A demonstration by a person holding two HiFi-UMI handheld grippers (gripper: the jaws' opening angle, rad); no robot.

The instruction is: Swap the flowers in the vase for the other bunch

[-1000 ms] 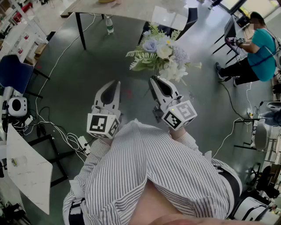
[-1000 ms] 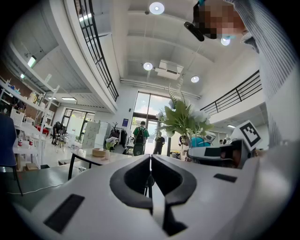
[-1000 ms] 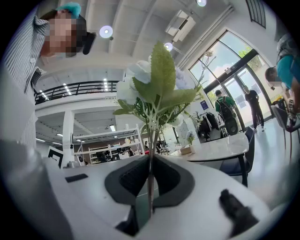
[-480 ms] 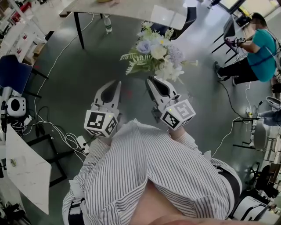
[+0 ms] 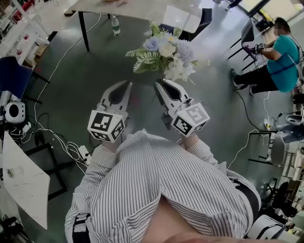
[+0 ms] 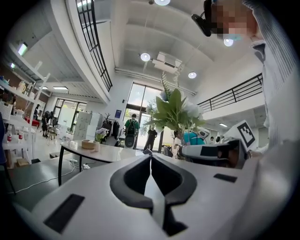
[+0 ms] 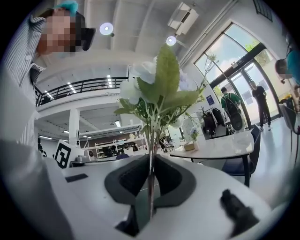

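Note:
A bunch of white and pale blue flowers with green leaves (image 5: pixel 164 56) hangs over the floor in the head view. My right gripper (image 5: pixel 157 85) is shut on its stems. In the right gripper view the stems (image 7: pixel 150 154) run up between the jaws and the blooms (image 7: pixel 154 89) fill the middle. My left gripper (image 5: pixel 129 84) is beside it on the left, shut, with nothing between its jaws. The left gripper view shows the bunch (image 6: pixel 176 110) and my right gripper (image 6: pixel 213 152) to its right. A small vase with flowers (image 6: pixel 100 136) stands on a far table (image 6: pixel 93 152).
A light table (image 5: pixel 142 12) with dark legs stands ahead, a bottle (image 5: pixel 114 24) on the floor beneath it. Cables (image 5: pixel 57 137) trail across the grey floor at left. A seated person in teal (image 5: pixel 280 54) is at the right. A white table (image 5: pixel 23 180) stands near left.
Both grippers and the bunch have shifted up and left in the head view, toward the light table. The jaws look the same.

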